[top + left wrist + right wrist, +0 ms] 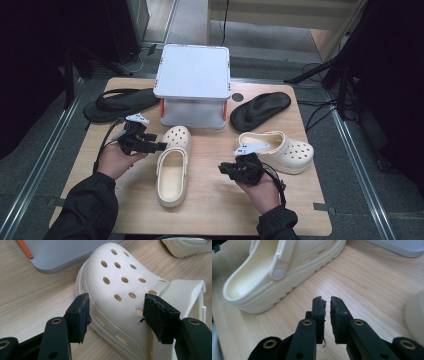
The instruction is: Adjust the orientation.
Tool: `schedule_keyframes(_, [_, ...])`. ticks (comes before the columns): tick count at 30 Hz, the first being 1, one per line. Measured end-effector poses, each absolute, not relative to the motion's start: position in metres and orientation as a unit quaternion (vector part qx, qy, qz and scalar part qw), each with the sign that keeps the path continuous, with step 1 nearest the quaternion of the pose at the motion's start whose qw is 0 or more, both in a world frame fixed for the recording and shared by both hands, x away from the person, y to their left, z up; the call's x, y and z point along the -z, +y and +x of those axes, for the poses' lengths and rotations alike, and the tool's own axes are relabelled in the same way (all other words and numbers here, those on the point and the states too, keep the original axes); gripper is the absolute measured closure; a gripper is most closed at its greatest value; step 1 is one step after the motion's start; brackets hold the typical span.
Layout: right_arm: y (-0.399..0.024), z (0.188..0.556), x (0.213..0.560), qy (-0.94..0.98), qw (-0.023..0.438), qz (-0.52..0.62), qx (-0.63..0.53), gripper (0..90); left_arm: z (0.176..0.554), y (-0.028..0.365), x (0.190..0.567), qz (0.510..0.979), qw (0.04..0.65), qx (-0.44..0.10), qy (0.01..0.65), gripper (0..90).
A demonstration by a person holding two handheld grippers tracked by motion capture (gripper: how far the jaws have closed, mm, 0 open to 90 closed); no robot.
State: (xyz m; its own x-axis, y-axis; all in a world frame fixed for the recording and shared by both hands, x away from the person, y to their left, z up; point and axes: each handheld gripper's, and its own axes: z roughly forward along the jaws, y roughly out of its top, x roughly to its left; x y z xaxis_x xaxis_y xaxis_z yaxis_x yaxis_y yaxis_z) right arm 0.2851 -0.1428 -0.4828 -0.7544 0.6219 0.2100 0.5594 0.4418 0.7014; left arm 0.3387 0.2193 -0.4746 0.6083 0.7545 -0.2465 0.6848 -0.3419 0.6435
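— Left gripper [116,312] spread wide around the near clog's [125,285] holed toe, pads clear of it.
— From above, that clog lies mid-table [210,200]; right gripper [326,306] — nearly closed, empty — beside its heel.

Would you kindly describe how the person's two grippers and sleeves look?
The left gripper and right gripper are black, each with two jaws carrying worn black pads, brass-ringed screw holes, a grey three-cornered top plate and a trailing black cable. Both sleeves are black.

Black grippers [162,146] (brass-ringed screws), dark sleeves [90,207]
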Motion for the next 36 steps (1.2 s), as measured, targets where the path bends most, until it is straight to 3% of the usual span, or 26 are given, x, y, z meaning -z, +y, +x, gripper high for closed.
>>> schedule_keyframes(9, [-0.172, 0.305, 0.484, 0.829, 0.072, 0.395, -0.39, 90.0, 0.334, 0.225, 0.476, 0.814, 0.373, -0.061, 0.442, 38.8])
schedule_keyframes(36, [-0.191, 0.361, 0.488, 0.803, 0.099, 0.463, -0.361, 90.0, 0.312, 0.24, 0.487, 0.806, 0.367, -0.074, 0.459, 38.7])
